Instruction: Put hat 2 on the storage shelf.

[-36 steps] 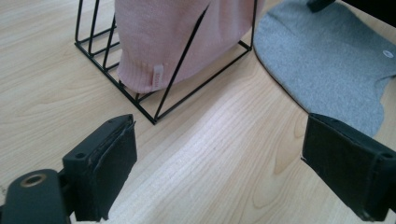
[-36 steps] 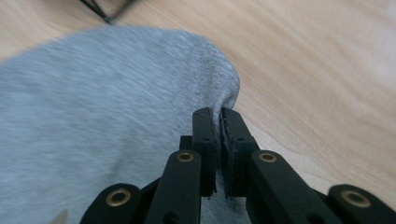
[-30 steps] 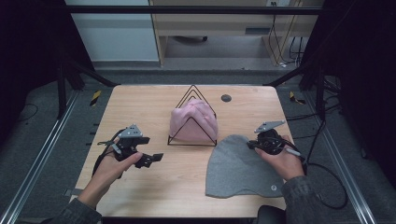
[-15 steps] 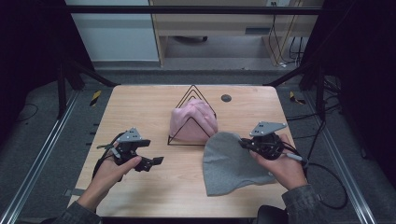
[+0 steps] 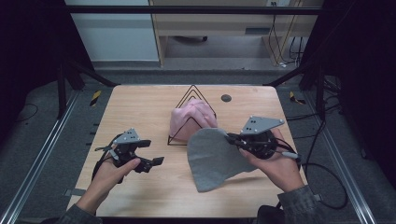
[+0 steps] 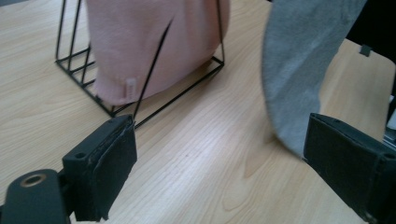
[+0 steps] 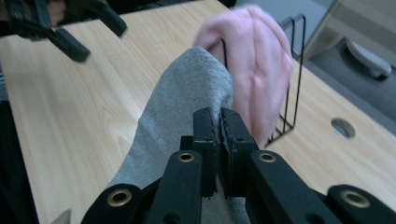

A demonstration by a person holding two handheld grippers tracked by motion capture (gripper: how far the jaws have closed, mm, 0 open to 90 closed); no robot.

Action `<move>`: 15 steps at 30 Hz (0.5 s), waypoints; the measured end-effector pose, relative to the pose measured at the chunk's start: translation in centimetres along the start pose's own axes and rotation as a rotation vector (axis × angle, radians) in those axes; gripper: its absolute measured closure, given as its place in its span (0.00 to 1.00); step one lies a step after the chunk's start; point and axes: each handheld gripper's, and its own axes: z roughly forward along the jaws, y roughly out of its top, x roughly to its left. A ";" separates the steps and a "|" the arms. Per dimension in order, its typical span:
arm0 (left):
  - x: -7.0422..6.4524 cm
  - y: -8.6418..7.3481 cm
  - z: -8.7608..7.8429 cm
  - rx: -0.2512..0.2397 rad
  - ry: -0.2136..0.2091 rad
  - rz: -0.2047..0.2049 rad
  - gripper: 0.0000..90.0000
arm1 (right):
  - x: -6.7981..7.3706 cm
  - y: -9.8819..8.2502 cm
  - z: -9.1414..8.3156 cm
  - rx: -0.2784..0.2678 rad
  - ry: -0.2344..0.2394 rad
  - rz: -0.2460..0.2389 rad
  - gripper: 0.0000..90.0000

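Lifting the grey hat [image 5: 215,158], pinched in the closed right gripper [image 5: 232,138], should clear the rack [image 5: 192,114] near the table's far edge before lowering; left gripper [image 5: 149,153] is open, empty.

Pink cloth [image 5: 189,122] in black wire rack [image 5: 192,93], wooden table [image 5: 140,107], round hole [image 5: 226,98]

Grey beanie [image 5: 215,158]; pink beanie [image 5: 191,122]; black wire rack [image 5: 192,91]; pale wood table [image 5: 140,107].

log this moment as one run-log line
right tool: shut on grey hat, lifted | left tool: open, empty | pink hat: in wire rack
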 end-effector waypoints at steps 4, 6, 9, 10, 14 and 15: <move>-0.8 0.1 0.4 0.008 -0.034 0.027 0.10 | 0.8 1.7 0.1 -0.024 0.014 -0.029 0.96; -1.0 0.1 0.5 0.011 -0.043 0.032 0.10 | 1.1 2.3 0.3 -0.030 0.024 -0.038 0.96; -1.2 -0.1 0.7 0.010 -0.054 0.039 0.10 | 1.4 3.0 0.6 -0.033 0.035 -0.051 0.96; -1.3 -0.2 0.7 0.012 -0.054 0.036 0.10 | 1.5 3.3 0.7 -0.034 0.036 -0.055 0.96; -1.3 -0.4 1.0 0.018 -0.056 0.036 0.10 | 1.9 4.2 0.9 -0.047 0.052 -0.072 0.96; -1.3 -0.4 1.1 0.020 -0.059 0.039 0.11 | 2.0 4.4 0.9 -0.050 0.056 -0.076 0.96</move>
